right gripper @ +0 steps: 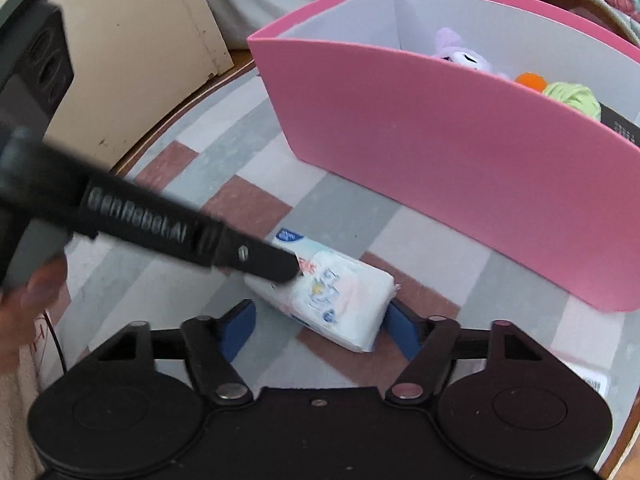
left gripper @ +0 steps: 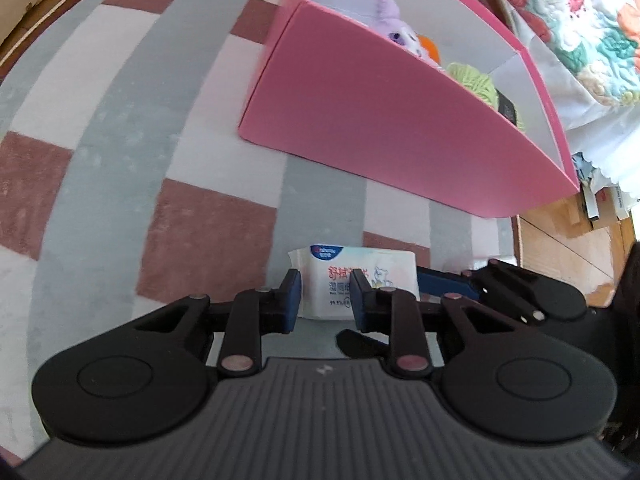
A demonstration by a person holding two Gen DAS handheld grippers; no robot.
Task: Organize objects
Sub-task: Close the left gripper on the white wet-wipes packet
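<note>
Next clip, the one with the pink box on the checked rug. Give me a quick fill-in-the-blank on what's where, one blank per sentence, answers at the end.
1. The pack of wet wipes lies on the checked ____.
2. The plush toy and the green yarn ball sit inside the ____ box.
3. The left gripper is shut on the ____.
4. The right gripper has its jaws on either side of the pack, not yet ____ on it.

Missing words: rug; pink; pack of wet wipes; closed
</note>
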